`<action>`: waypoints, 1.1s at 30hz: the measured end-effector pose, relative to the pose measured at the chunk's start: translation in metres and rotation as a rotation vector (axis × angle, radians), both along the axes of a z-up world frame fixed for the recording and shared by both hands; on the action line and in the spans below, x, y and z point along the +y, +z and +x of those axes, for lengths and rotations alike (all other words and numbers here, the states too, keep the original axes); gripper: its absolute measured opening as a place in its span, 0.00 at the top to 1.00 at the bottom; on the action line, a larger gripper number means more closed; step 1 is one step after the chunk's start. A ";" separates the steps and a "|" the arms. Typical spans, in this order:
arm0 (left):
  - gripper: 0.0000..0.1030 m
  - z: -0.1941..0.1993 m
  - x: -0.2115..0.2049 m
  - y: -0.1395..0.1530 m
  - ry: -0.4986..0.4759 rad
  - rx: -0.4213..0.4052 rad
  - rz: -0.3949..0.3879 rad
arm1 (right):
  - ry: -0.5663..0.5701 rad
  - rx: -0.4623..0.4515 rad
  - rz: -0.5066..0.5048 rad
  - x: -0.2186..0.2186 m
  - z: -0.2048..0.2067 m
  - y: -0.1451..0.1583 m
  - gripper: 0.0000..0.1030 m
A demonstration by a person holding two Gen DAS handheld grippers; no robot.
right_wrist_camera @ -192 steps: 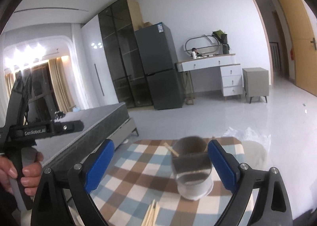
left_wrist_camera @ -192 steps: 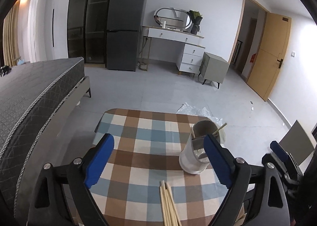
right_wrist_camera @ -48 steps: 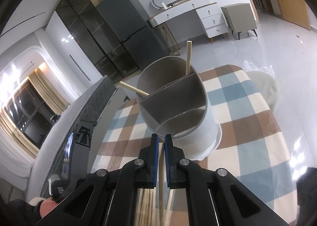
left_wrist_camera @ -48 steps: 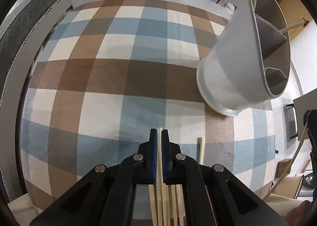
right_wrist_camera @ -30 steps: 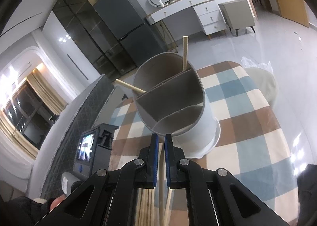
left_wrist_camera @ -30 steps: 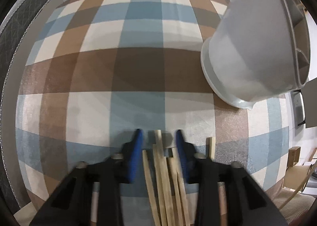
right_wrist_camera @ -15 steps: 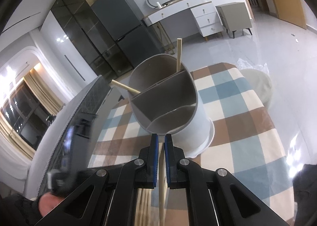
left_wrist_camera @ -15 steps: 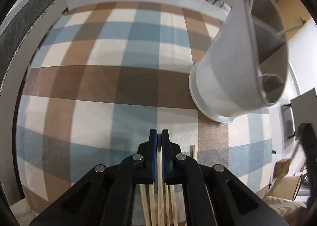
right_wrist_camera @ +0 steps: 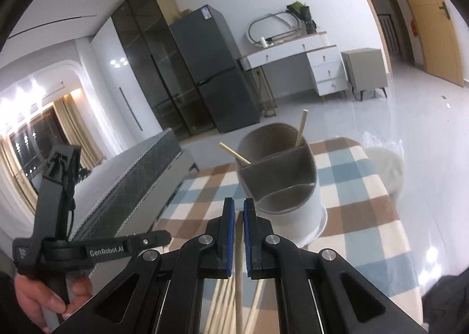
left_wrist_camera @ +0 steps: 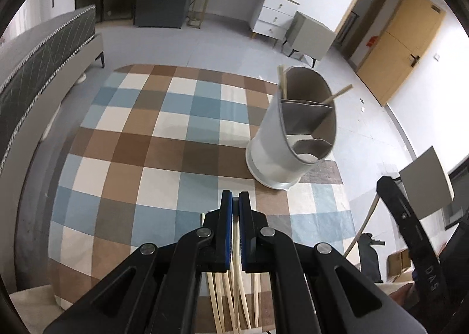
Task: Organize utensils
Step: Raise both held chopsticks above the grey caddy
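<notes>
Checkered worktop carried white divided holder, two chopsticks standing in its far compartment. My left hand-held gripper was pinching one chopstick above loose pile near edge. My right hand-held gripper gripped another chopstick, just short of holder.
</notes>
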State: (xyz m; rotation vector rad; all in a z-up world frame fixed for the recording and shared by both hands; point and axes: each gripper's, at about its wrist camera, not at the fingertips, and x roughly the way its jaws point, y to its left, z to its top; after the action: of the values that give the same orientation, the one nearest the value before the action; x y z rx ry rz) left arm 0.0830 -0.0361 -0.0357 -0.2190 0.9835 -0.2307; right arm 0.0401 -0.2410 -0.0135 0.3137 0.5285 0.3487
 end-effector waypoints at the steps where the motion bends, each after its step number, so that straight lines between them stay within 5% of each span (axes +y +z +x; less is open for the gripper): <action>1: 1.00 0.000 -0.001 0.002 -0.005 0.002 0.004 | -0.002 0.000 -0.003 0.000 -0.003 0.000 0.95; 10: 1.00 -0.009 0.010 0.054 -0.007 -0.070 -0.099 | -0.045 -0.015 0.034 -0.015 -0.012 0.015 0.95; 20: 1.00 0.025 0.021 0.129 0.088 -0.297 -0.243 | 0.006 -0.212 -0.018 -0.017 0.032 0.089 0.95; 27: 1.00 0.074 0.022 0.146 0.159 -0.407 -0.299 | 0.078 -0.365 -0.113 -0.007 0.100 0.142 0.95; 33: 1.00 0.109 0.015 0.139 0.163 -0.503 -0.301 | 0.123 -0.437 -0.162 0.010 0.153 0.150 0.95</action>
State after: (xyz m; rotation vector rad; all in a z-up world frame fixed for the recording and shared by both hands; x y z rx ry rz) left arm 0.1924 -0.0214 0.1034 -0.4883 0.4260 -0.2670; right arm 0.1928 -0.2306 0.1368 0.0431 0.1438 0.4764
